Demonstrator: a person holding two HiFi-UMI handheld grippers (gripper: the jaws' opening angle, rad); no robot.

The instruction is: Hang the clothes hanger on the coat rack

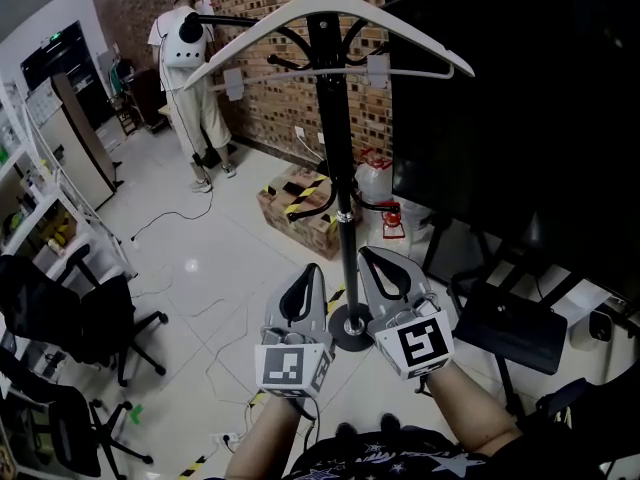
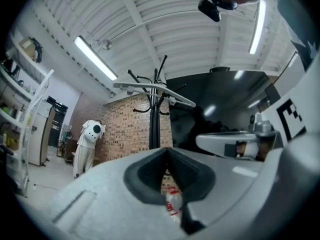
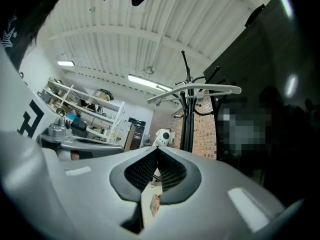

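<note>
Left gripper (image 1: 312,271) and right gripper (image 1: 366,255) sat closed, empty; clothes hanger (image 1: 320,13) hung on coat rack (image 1: 338,148), taped cardboard box (image 1: 300,208) beside.

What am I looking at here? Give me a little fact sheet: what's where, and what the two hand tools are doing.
Hanger: white, up on the coat rack, untouched
Left gripper: fingers closed, empty, well below the hanger
Right gripper: fingers closed, empty, well below the hanger
Floor: taped cardboard box by the rack
Background: person at the brick wall
</note>
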